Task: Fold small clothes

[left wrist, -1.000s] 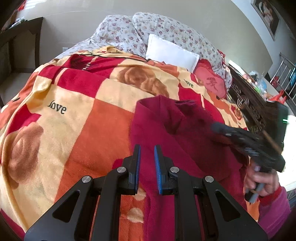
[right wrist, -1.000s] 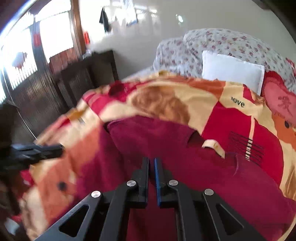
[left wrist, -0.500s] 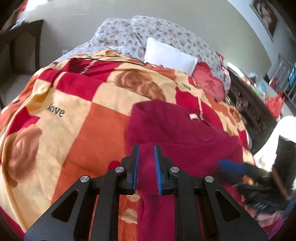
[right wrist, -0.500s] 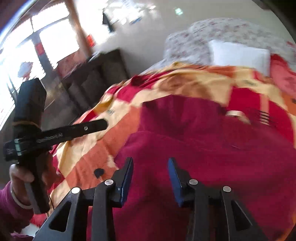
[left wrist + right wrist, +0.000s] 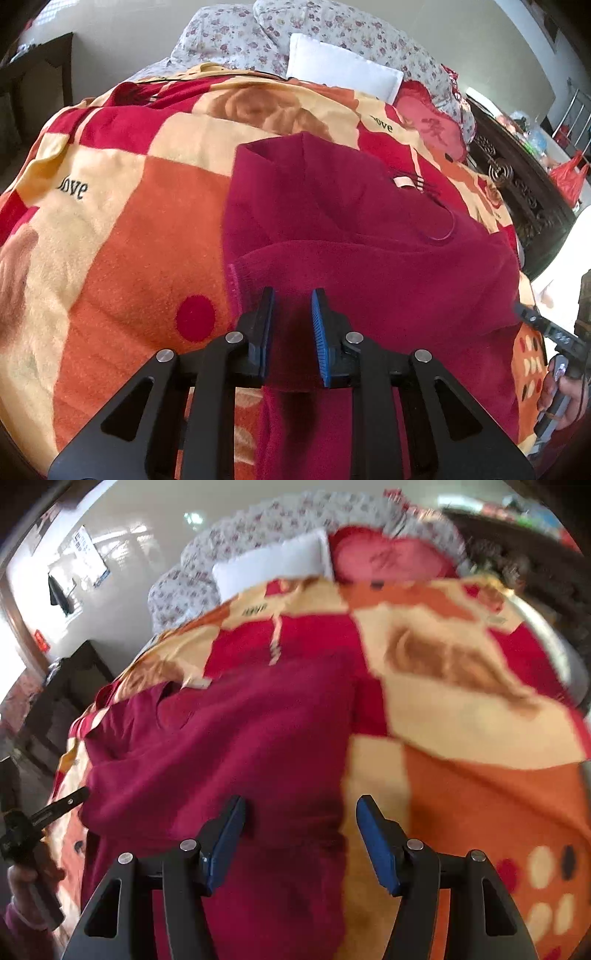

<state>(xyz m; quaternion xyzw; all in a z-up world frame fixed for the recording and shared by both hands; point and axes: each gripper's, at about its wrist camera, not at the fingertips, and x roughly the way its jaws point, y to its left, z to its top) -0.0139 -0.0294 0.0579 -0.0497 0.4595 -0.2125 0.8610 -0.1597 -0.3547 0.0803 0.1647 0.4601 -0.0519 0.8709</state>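
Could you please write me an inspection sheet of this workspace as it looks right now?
Surface: bed covered by a checked orange, red and cream blanket.
Job's things: dark red garment lying on the blanket, partly folded over itself.
Clutter: nothing seen on the blanket besides the garment.
Grippers: left gripper above the garment's near edge, jaws opening, fabric between them; right gripper over the garment's edge, jaws apart and closing, pads not pressing.
Cables: nothing seen.
Surroundings: white pillow, floral pillows, dark carved furniture beside the bed.
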